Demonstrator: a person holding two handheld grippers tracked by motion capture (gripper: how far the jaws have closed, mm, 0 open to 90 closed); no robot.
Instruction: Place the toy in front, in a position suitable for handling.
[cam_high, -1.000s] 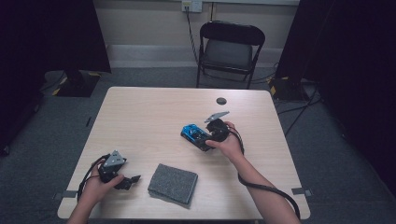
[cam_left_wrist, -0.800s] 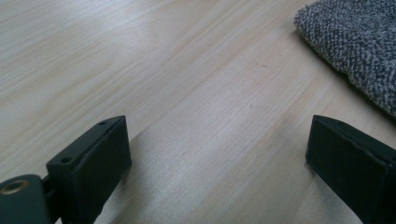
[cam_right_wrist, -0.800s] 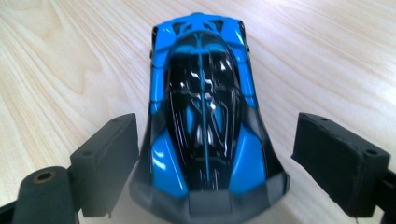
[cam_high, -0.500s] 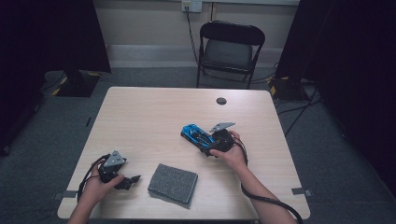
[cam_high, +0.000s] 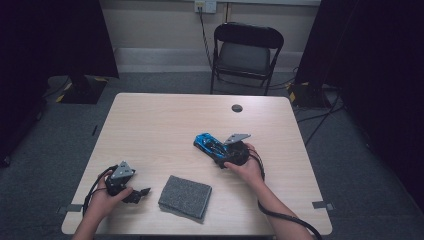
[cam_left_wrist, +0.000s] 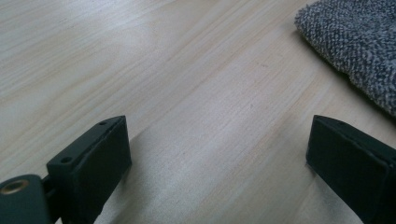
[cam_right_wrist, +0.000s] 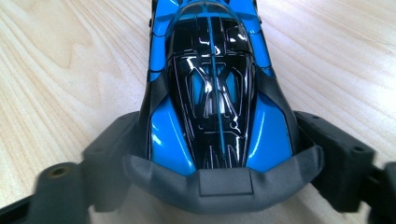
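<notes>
Now the right gripper (cam_right_wrist: 219, 154) straddles the rear of the blue toy race car (cam_right_wrist: 212, 84) on the worktop (cam_high: 165, 125); its jaws, just closing, flank the car's sides. Meanwhile the left gripper (cam_left_wrist: 219, 154) rests wide open and empty near a grey cloth (cam_left_wrist: 355, 46).
</notes>
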